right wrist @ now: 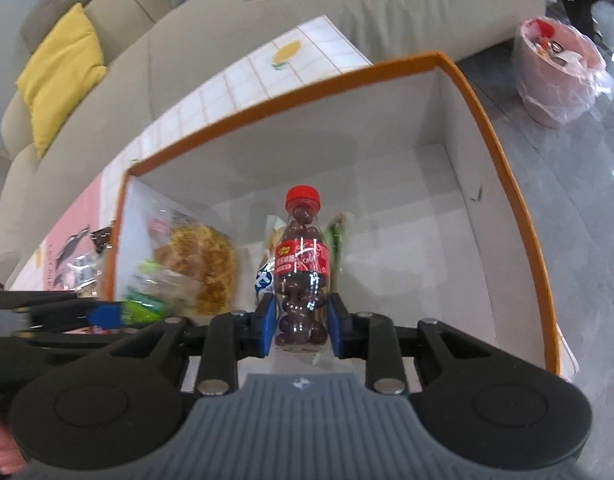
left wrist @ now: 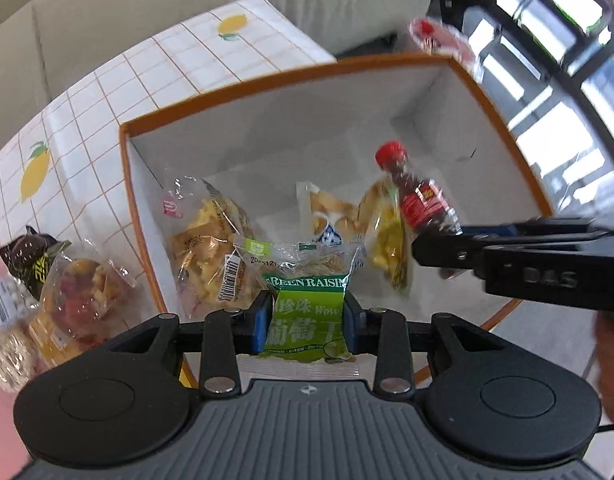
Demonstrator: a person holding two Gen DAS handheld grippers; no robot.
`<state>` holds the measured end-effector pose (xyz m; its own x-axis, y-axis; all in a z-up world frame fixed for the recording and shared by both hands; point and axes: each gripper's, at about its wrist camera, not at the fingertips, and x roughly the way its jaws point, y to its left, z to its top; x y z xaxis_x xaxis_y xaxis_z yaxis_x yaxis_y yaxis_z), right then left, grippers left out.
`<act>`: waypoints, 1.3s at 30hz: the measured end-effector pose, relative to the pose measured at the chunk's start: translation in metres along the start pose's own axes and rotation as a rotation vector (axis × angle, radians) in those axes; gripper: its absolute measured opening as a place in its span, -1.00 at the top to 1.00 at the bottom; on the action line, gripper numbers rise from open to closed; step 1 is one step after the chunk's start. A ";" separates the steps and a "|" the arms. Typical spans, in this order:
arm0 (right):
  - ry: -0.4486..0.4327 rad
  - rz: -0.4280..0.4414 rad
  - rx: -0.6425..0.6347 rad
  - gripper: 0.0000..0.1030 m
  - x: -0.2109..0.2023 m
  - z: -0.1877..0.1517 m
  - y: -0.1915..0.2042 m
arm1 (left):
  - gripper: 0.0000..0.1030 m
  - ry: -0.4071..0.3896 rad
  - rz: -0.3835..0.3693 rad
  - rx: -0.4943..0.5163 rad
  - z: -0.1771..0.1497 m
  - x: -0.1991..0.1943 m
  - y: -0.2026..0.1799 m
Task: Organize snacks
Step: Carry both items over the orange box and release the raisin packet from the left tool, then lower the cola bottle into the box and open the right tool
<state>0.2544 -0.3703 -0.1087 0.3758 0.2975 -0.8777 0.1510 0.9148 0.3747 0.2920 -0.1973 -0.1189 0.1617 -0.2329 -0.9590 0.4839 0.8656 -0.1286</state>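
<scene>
My right hand-held gripper [right wrist: 301, 326] pinched the small candy bottle [right wrist: 303, 276] over the orange-rimmed box [right wrist: 503, 168], its long axis along the fingers and its red cap [right wrist: 303, 196] pointing away from me. My left hand-held gripper [left wrist: 309, 320] clamped the green raisin packet [left wrist: 309, 316] at the box's near edge. Several bagged snacks [left wrist: 209, 240] already lay inside; more packets [left wrist: 83, 284] waited on the bench [left wrist: 87, 120], so I judged the job roughly half done.

Both wrist views look down, close, into the shared orange-rimmed box [left wrist: 125, 184]
</scene>
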 end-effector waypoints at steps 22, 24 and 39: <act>0.191 0.067 -0.041 0.51 0.040 -0.007 0.019 | -0.13 -0.008 -0.018 -0.053 -0.017 -0.034 0.028; 0.209 0.085 -0.038 0.51 0.041 -0.009 0.025 | -0.13 -0.059 -0.035 -0.100 -0.021 -0.048 0.037; 0.304 0.067 0.040 0.46 0.083 -0.017 0.070 | -0.14 -0.150 0.035 -0.303 -0.058 -0.065 0.090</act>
<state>0.2804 -0.2771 -0.1608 0.0962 0.4305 -0.8974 0.1731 0.8807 0.4410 0.2749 -0.0781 -0.0827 0.3093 -0.2436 -0.9192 0.2018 0.9614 -0.1869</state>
